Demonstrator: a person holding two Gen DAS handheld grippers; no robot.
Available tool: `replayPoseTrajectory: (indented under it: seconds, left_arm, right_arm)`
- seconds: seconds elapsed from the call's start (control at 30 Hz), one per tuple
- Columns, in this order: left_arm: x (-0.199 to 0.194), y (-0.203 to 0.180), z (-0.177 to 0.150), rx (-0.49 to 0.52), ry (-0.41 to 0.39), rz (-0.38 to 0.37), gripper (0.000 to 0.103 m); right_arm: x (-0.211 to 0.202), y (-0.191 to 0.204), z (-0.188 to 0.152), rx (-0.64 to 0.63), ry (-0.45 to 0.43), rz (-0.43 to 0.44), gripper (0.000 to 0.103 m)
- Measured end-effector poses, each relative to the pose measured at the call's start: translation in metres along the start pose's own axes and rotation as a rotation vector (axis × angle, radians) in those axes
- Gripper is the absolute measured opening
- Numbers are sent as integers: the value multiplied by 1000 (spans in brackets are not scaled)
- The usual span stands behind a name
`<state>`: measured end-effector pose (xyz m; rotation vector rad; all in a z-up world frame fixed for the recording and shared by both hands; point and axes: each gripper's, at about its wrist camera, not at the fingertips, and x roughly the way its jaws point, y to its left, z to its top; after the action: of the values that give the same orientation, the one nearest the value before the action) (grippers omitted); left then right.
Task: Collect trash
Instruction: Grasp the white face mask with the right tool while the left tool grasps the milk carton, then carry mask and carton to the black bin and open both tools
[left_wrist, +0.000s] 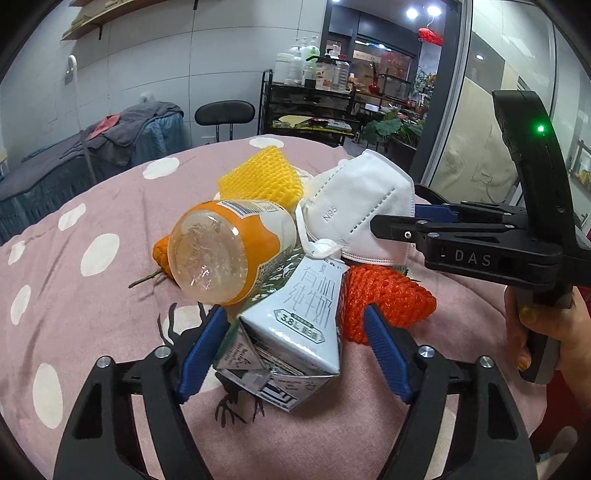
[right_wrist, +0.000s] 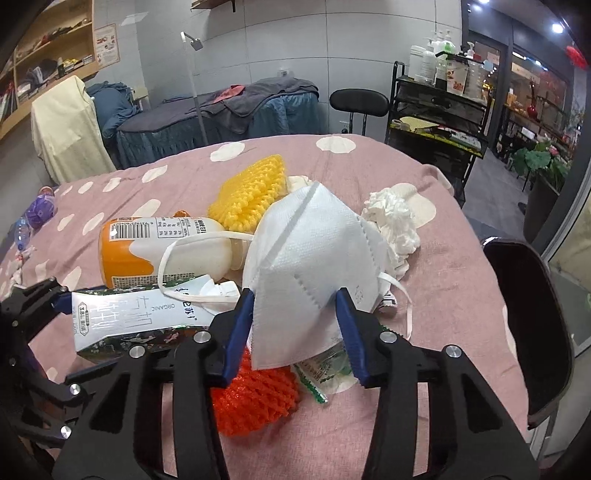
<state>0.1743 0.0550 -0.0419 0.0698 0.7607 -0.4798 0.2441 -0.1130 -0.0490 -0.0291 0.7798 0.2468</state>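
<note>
A heap of trash lies on a pink dotted bedspread (left_wrist: 92, 302). In the left wrist view a crumpled grey milk carton (left_wrist: 295, 325) sits between the blue pads of my left gripper (left_wrist: 295, 314). The left pad is at the carton's edge. The right pad stands apart from it, against a red foam net (left_wrist: 391, 299). In the right wrist view my right gripper (right_wrist: 294, 293) has both pads against the sides of a white folded N95 mask (right_wrist: 306, 251). An orange-labelled plastic bottle (left_wrist: 229, 247) and a yellow foam net (left_wrist: 258, 177) lie behind the carton.
A crumpled white tissue (right_wrist: 391, 218) lies beyond the mask. A green wrapper (right_wrist: 321, 369) pokes out under the mask. A purple object (right_wrist: 38, 210) rests at the bed's left edge. A dark chair back (right_wrist: 528, 332) stands at the right. A person's hand (left_wrist: 535, 325) holds the right gripper's handle.
</note>
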Motion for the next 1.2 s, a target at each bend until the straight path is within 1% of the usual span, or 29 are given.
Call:
replayPoseTrajectory:
  seconds: [0.03, 0.07, 0.1, 0.17, 0.27, 0.37, 0.47, 0.7, 0.87, 1.0, 1.07, 1.2]
  left_arm:
    - [0, 1, -1, -8, -4, -8, 63]
    - [0, 1, -3, -20, -10, -18, 60]
    - [-1, 3, -4, -30, -13, -30, 60]
    - [-1, 3, -4, -41, -15, -38, 59]
    - [-4, -5, -8, -7, -28, -10, 58]
    - [-11, -14, -11, 21, -50, 13, 57]
    - [-19, -17, -11, 19, -87, 27, 55]
    - [-44, -20, -4, -18, -165, 38, 52]
    - [-57, -29, 14, -3, -211, 36, 50]
    - [-59, -31, 27, 7, -224, 24, 49]
    - [-60, -32, 35, 9, -236, 25, 49]
    - [-63, -31, 55, 5, -259, 11, 49]
  right_arm:
    - [-1, -2, 0, 5, -4, 5, 40]
    - [-1, -1, -1, 4, -8, 10, 36]
    - [-2, 0, -1, 1, -11, 14, 35]
    - [-4, 1, -1, -4, -18, 27, 25]
    - [-9, 4, -1, -19, -33, 49, 16]
    - [-17, 7, -1, -41, -54, 53, 12]
    - [-27, 5, 0, -47, -73, 67, 8]
    - [-53, -4, 2, -50, -117, 100, 5]
    - [-71, -20, 8, -15, -134, 144, 5]
    - [-80, -38, 15, 24, -140, 169, 5]
    - [-85, -46, 18, 35, -149, 166, 5]
    - [-103, -63, 25, 42, -194, 129, 5]
